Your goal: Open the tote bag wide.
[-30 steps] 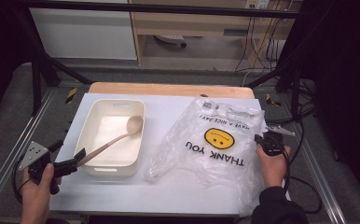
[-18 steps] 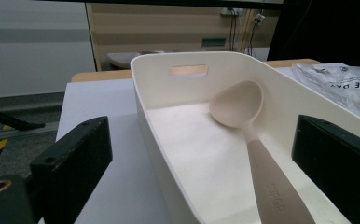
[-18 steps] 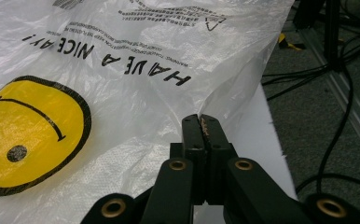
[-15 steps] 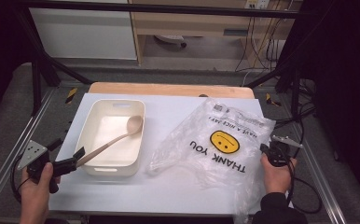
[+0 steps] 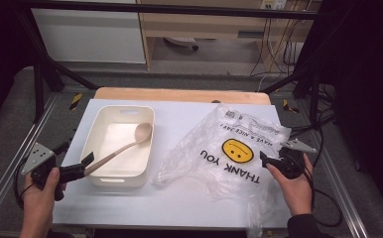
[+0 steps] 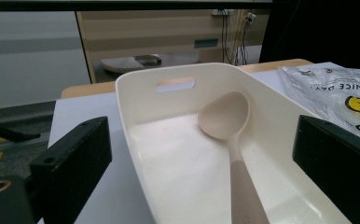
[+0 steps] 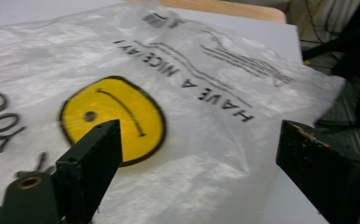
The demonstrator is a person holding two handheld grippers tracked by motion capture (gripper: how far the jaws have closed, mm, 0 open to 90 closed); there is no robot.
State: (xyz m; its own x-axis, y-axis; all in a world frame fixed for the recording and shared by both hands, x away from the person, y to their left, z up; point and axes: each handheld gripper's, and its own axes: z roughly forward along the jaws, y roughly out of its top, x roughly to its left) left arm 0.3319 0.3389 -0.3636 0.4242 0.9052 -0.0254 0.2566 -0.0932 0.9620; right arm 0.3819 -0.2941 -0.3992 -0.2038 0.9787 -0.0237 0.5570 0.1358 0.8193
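Note:
A cream plastic tub stands on the left half of the white table top, and a beige spoon lies in it with its handle over the near rim. My left gripper is open at that near rim, with the handle's end between its jaws. In the left gripper view the spoon runs up the tub between the wide jaws. A clear plastic bag with a yellow smiley lies flat at the right. My right gripper is open at its right edge, low over the bag.
The white sheet covers a wooden table whose edge shows at the back. Cables trail off the right side. Metal frame rails run along both sides. The bag's near corner hangs over the front edge.
My right gripper has drawn back towards the near edge and a little left. The bag has spread flatter and further right. The left gripper and the spoon have not moved.

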